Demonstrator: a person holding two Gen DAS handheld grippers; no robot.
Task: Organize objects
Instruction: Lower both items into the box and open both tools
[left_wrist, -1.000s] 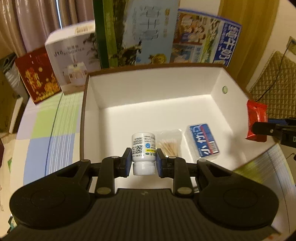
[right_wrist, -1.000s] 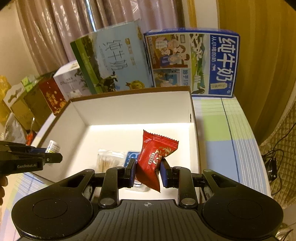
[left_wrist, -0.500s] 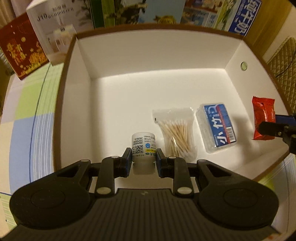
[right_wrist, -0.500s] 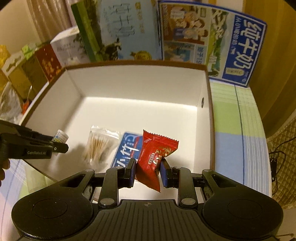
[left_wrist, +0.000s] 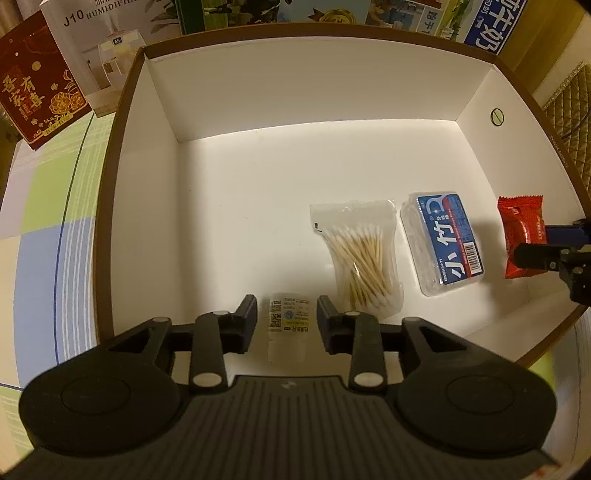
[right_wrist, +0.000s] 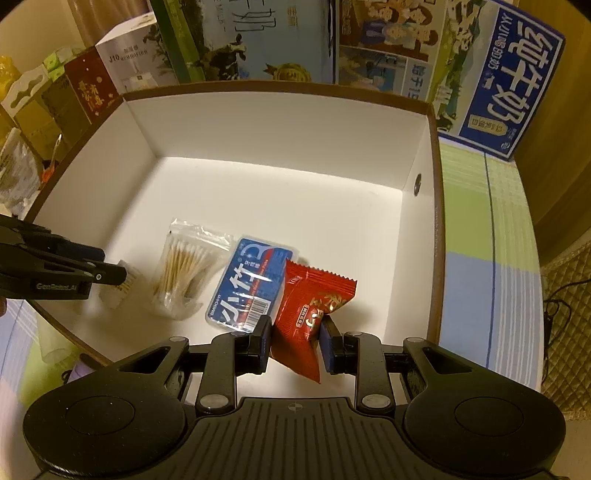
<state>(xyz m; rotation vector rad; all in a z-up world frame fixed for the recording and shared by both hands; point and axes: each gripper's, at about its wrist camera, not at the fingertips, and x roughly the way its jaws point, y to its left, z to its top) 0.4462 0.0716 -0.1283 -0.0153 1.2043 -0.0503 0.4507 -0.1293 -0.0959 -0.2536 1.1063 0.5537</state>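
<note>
the small white bottle (left_wrist: 287, 332) with a printed label and qr code lies on the floor of the white box (left_wrist: 258, 92), close to the box's near wall, and its image is slightly blurred. the left gripper (left_wrist: 287, 317) sits around it with its fingers spread, a clear gap showing on each side of the bottle, so nothing is pinched. just beside the bottle, further along the near wall of the box, lies a clear bag of cotton swabs (left_wrist: 360, 254), and next to that a clear plastic case with a blue and red label (left_wrist: 443, 242). past the case, near the box's side wall with the round hole, the red snack packet (right_wrist: 314, 314) is pinched between the pads of the right gripper (right_wrist: 295, 341); whether the packet touches the box floor cannot be told. in the right wrist view the packet overlaps the corner of the labelled case. the box has a brown rim and stands on a tablecloth of green, blue and white checks (right_wrist: 480, 240). behind the box's far wall stand a blue milk carton box (right_wrist: 506, 81), a second carton with a cow picture (right_wrist: 240, 40), a white humidifier box (left_wrist: 92, 48) and a dark red box with gold characters (left_wrist: 33, 96).
</note>
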